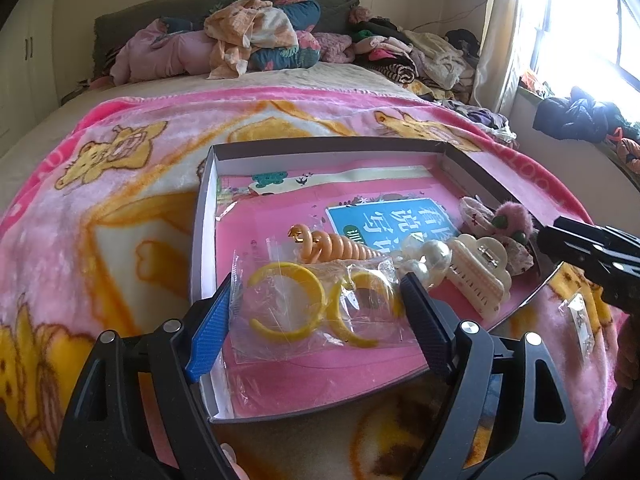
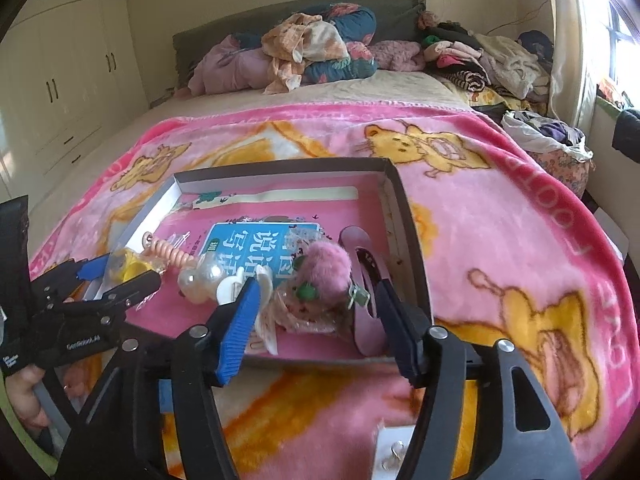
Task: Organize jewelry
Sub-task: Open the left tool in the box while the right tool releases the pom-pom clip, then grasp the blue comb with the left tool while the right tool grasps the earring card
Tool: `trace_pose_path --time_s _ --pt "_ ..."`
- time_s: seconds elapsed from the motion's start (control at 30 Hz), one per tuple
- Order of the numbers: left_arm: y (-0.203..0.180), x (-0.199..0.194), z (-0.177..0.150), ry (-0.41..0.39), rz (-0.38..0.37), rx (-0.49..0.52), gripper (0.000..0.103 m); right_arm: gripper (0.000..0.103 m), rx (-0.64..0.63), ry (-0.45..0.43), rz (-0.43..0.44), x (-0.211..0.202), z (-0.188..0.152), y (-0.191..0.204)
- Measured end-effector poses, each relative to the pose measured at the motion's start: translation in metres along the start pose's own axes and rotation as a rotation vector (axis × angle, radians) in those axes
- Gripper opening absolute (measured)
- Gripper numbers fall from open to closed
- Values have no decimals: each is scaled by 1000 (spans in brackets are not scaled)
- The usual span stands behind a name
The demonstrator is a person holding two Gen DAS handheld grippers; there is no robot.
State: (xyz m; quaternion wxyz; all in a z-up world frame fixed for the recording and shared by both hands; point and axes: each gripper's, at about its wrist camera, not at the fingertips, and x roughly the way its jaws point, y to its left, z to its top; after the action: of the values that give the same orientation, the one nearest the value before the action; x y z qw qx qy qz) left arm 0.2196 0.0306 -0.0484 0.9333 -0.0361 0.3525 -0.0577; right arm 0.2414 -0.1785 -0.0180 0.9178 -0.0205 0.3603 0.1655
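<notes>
A shallow box [image 1: 202,216] [image 2: 404,208] lies on the pink blanket and holds hair accessories. My left gripper [image 1: 316,308] is open, its fingers on either side of a clear bag of yellow rings [image 1: 288,304] at the box's near left. Beyond lie an orange spiral tie [image 1: 340,250], pearl beads [image 1: 424,256] and a cream claw clip [image 1: 480,276]. My right gripper [image 2: 316,300] is open around a pink fluffy hair clip [image 2: 324,266] in clear wrap at the box's near right. A mauve clip [image 2: 366,276] lies beside it.
A small clear packet [image 1: 578,320] [image 2: 394,452] lies on the blanket [image 2: 500,216] outside the box's near right corner. A pink book [image 2: 256,240] lines the box floor. Piled clothes [image 1: 256,36] sit at the bed's head. A window ledge is at right.
</notes>
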Motion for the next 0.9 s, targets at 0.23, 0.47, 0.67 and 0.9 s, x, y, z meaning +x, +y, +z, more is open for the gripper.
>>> trace_pose_path --time_s 0.23,0.47,0.67,0.9 --pt "-4 -14 2 -31 -3 10 83 63 3 -22 -11 -19 -10 -3" --pt "-18 -34 0 -65 -18 28 86 66 17 -53 -14 -43 -18 -6" --pt "-30 -47 -4 -81 -37 38 86 67 42 -72 -26 -60 -27 -14" --pt "-43 -55 -12 -75 -49 61 86 68 62 -73 -42 -73 -43 -23"
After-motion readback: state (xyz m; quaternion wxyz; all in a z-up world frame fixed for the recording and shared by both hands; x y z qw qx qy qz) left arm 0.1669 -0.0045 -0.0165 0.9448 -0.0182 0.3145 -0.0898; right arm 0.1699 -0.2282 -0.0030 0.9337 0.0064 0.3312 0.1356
